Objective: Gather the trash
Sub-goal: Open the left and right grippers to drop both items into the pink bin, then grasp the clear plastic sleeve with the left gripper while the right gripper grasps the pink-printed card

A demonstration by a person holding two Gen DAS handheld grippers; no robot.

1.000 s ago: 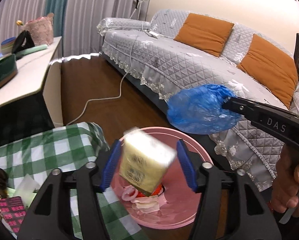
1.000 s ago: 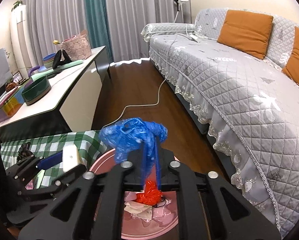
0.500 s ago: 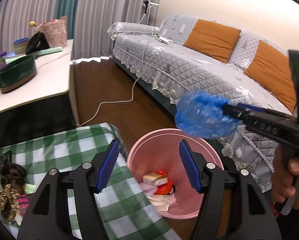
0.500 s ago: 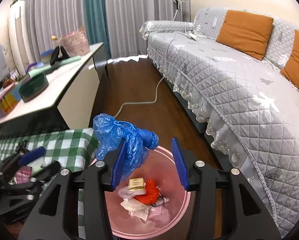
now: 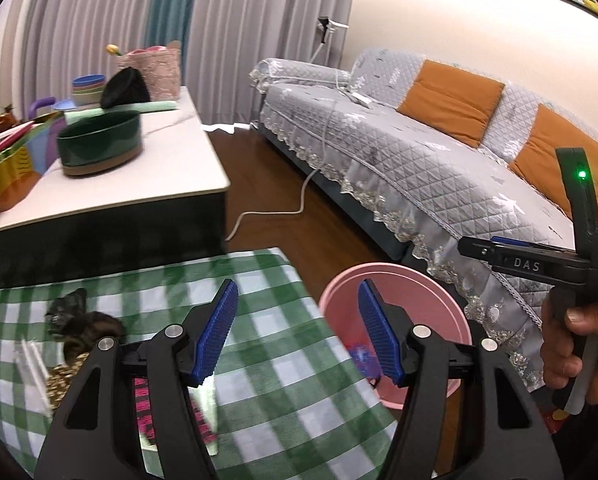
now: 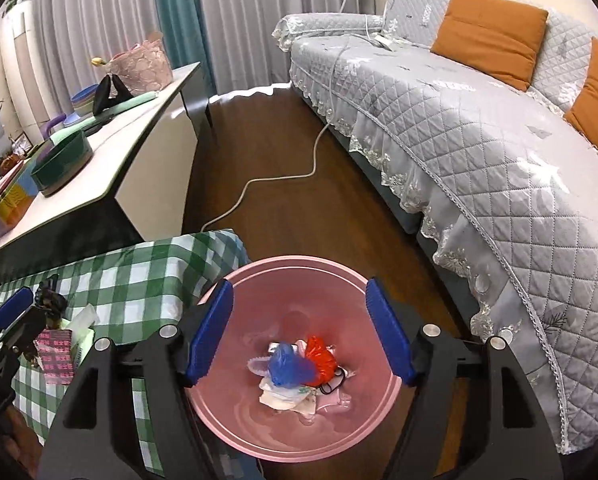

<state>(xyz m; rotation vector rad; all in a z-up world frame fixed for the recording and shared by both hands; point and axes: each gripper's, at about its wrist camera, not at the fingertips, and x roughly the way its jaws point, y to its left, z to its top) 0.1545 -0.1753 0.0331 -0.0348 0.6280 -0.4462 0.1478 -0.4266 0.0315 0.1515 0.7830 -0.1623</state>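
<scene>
Right tool (image 6: 299, 334) above pink bin (image 6: 235, 428), jaws just opened wide, nothing between them, blue bag (image 6: 289, 368) lying atop trash in bin, left tool (image 5: 297, 328) agape and empty over checked surface (image 5: 259, 400).

Low table (image 6: 139, 280) under a checked cloth at near left, with a small notebook (image 6: 55, 356) and a dark scrunchie (image 5: 79, 324) near its left edge. Just right of the table, on the floor, a round bin (image 6: 291, 452) holding a pile of trash (image 6: 299, 372), a crumpled bag (image 6: 287, 368) on top of it. Directly above the bin, the right gripper (image 6: 299, 336), jaws apart with nothing between them; above the table's right part, the left gripper (image 5: 297, 332), jaws apart too. Behind the table, further left, a sideboard (image 6: 111, 168) carrying a round tin (image 6: 61, 162) and bowls. Along the right, a long sofa (image 6: 479, 140) with cushions (image 6: 491, 36) at its back. Between sideboard and sofa, a cable (image 6: 275, 184) trailing over bare floor.
</scene>
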